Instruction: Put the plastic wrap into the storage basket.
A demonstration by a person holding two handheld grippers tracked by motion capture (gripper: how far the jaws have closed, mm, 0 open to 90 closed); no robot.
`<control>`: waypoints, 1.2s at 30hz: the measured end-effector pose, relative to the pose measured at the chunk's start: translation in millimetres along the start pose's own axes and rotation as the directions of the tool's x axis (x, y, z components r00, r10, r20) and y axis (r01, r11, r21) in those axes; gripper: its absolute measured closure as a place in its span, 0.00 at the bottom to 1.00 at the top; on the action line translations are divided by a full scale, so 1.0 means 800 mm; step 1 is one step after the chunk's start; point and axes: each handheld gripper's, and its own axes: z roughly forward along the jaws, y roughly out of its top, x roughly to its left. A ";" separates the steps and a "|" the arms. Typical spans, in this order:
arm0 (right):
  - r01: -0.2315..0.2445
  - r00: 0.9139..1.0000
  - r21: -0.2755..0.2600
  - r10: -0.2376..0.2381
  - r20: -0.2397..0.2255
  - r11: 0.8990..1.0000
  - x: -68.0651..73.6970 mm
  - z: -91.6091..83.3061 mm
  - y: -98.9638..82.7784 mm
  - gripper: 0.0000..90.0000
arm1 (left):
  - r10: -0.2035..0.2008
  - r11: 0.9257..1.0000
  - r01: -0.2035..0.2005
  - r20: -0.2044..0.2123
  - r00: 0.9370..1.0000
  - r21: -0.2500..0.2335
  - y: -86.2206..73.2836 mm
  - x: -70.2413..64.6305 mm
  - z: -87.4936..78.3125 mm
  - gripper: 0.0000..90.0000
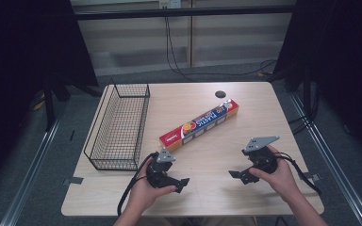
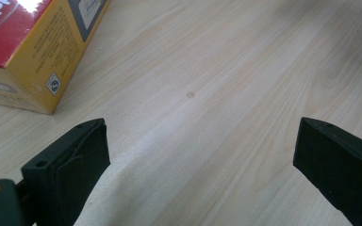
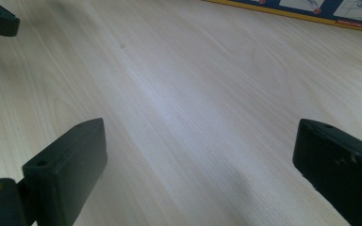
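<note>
the desk (image 1: 245, 155) carries a wire basket (image 1: 118, 127) beyond the left gripper (image 1: 181, 183), and the plastic wrap box (image 1: 200, 123) lies ahead of both, untouched. the left gripper's jaws stand wide apart with nothing between them; the right gripper (image 1: 235, 175) likewise gapes over bare wood.

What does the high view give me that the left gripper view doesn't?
High view alone: the wire basket at the table's left, the box's whole length lying diagonally, and both hands with the left gripper and right gripper. Left gripper view alone: close small print on one end of the box, jaws wide apart over bare wood. Shared: box and table.
</note>
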 end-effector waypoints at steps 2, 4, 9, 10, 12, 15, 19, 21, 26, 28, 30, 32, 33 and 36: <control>0.003 1.000 0.006 -0.003 0.011 1.000 -0.001 0.001 0.000 0.04 | -0.008 1.000 0.008 0.014 1.000 0.000 0.002 0.002 -0.003 0.04; 0.000 1.000 0.002 0.000 0.003 1.000 -0.002 0.003 -0.001 0.04 | -0.011 1.000 0.011 0.016 1.000 0.005 0.005 0.003 -0.004 0.04; 0.002 1.000 0.010 -0.002 0.001 1.000 -0.005 0.002 -0.001 0.04 | -0.017 1.000 0.017 0.014 1.000 0.020 0.015 0.007 -0.010 0.05; 0.004 1.000 0.008 -0.004 0.002 1.000 -0.005 0.002 -0.002 0.04 | -0.021 1.000 0.021 0.019 1.000 0.010 0.019 0.007 -0.012 0.05; 0.007 1.000 0.000 -0.007 -0.009 1.000 -0.007 0.002 -0.003 0.04 | -0.018 1.000 0.017 0.020 1.000 0.009 0.028 0.008 -0.014 0.05; 0.011 1.000 0.002 -0.011 0.003 1.000 -0.008 -0.001 -0.004 0.05 | -0.025 0.999 0.025 0.011 1.000 0.022 0.044 0.012 -0.011 0.04; 0.004 1.000 -0.008 -0.004 0.001 1.000 -0.011 -0.005 -0.006 0.05 | -0.028 1.000 0.028 0.023 0.999 0.009 0.061 0.015 -0.004 0.04; 0.001 1.000 -0.013 -0.001 -0.005 1.000 -0.011 -0.005 -0.007 0.05 | -0.024 1.000 0.024 0.026 0.999 0.015 0.072 0.017 -0.001 0.04; -0.003 1.000 -0.016 0.003 -0.009 1.000 -0.014 -0.007 -0.008 0.05 | -0.056 0.998 0.056 0.046 0.997 0.015 0.097 0.029 0.006 0.02; -0.002 1.000 -0.021 0.002 -0.016 1.000 -0.015 -0.007 -0.008 0.05 | -0.061 0.998 0.061 0.042 0.997 0.019 0.104 0.036 0.010 0.02; 0.005 1.000 -0.021 -0.005 -0.010 1.000 -0.015 -0.007 -0.009 0.05 | -0.083 0.996 0.082 0.036 0.996 0.030 0.110 0.044 0.015 0.02; 0.001 1.000 -0.021 -0.001 -0.019 1.000 -0.015 -0.007 -0.008 0.05 | -0.091 0.995 0.090 0.032 0.995 0.042 0.116 0.051 0.019 0.03; -0.002 1.000 -0.021 0.001 -0.019 1.000 -0.015 -0.007 -0.008 0.05 | -0.092 0.995 0.091 0.022 0.996 0.043 0.119 0.054 0.021 0.03; 0.000 1.000 -0.025 -0.001 -0.023 1.000 -0.015 -0.008 -0.008 0.05 | -0.099 0.994 0.099 0.011 0.995 0.035 0.126 0.058 0.026 0.04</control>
